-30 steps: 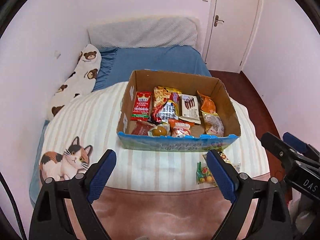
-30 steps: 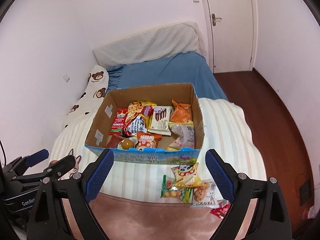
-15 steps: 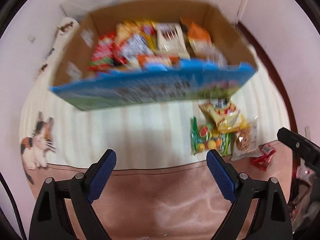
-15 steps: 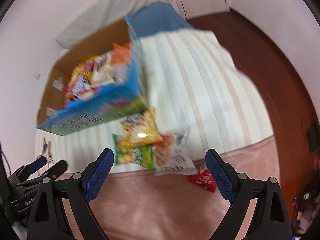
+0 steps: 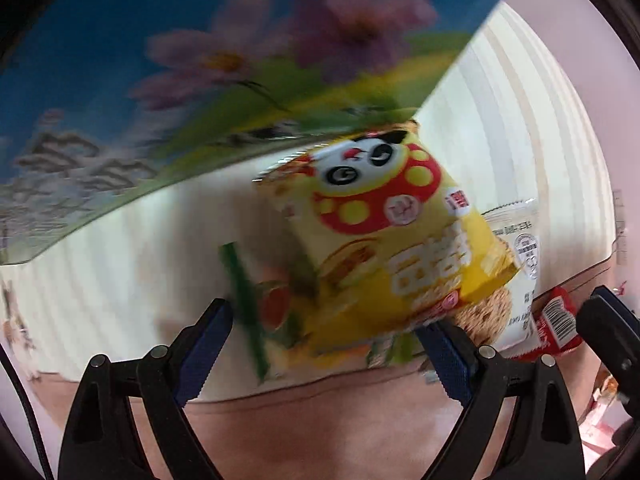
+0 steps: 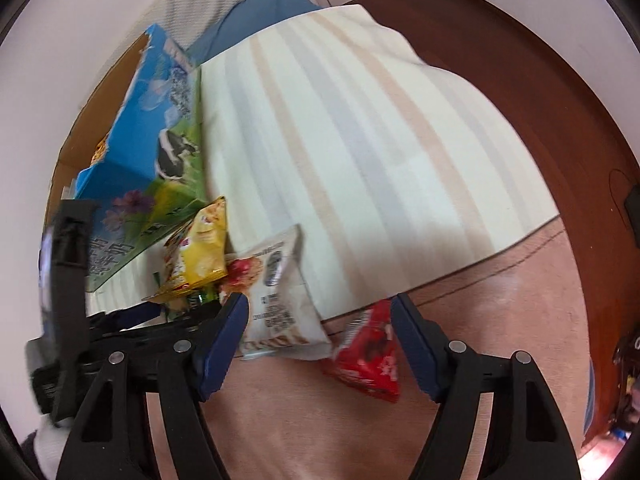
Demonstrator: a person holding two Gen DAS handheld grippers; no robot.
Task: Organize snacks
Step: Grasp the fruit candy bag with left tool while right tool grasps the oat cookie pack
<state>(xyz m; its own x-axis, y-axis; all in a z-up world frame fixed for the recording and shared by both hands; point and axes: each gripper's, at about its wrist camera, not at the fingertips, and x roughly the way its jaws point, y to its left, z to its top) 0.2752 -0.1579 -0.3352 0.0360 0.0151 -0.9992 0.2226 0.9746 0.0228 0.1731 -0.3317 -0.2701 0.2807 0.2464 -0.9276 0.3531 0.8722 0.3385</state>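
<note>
Two hand-held grippers closing, untouching, yellow packet [image 5: 384,248] blurred, red packet [image 6: 370,354] half-hidden

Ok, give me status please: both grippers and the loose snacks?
Left hand-held gripper closing around yellow snack bag, pads not yet pressing. Right hand-held gripper closing over white packet and red packet. Box close beside.

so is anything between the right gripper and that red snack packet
Nothing visible. The small red foil snack packet lies on the pink blanket between the closing jaws of the right gripper; the white cookie packet lies beside it, not across it.
</note>
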